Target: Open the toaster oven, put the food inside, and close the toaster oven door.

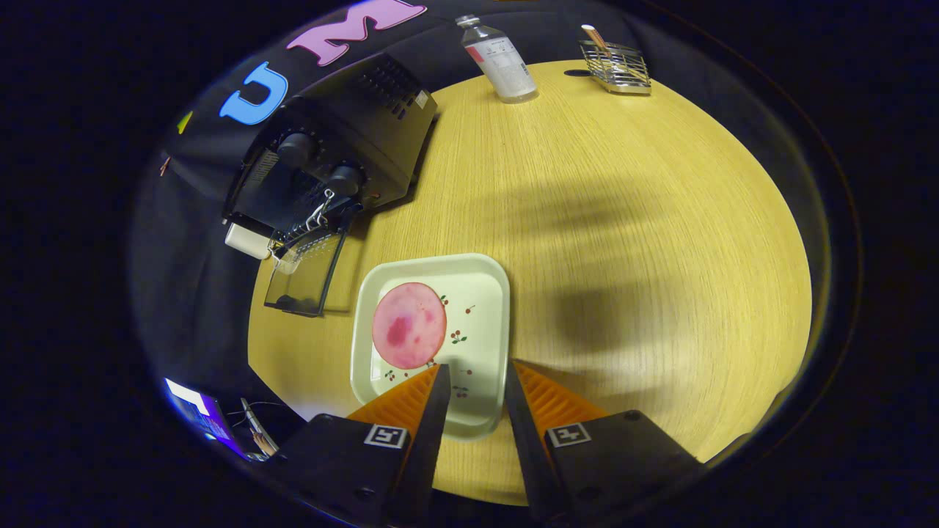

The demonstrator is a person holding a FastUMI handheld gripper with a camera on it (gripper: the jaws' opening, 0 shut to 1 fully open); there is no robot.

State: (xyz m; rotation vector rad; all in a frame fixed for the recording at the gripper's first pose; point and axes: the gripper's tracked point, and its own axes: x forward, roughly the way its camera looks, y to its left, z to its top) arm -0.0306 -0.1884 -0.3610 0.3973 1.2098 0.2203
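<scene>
A black toaster oven point(345, 139) stands on the round wooden table point(623, 242), its glass door point(304, 275) hanging open and a wire rack point(308, 231) showing at its mouth. A square pale plate point(484, 293) lies just ahead of the fingers, between them and the oven. On it rests a round pink slice of food point(408, 325), near the left finger's tip. My gripper point(477, 367) is open above the plate's near edge with nothing between its fingers.
A clear bottle point(500, 59) with a label stands at the table's far side. Beside it sits a wire basket point(616, 67) with a stick in it. Cables and a lit screen point(202, 411) lie off the table, near the left finger.
</scene>
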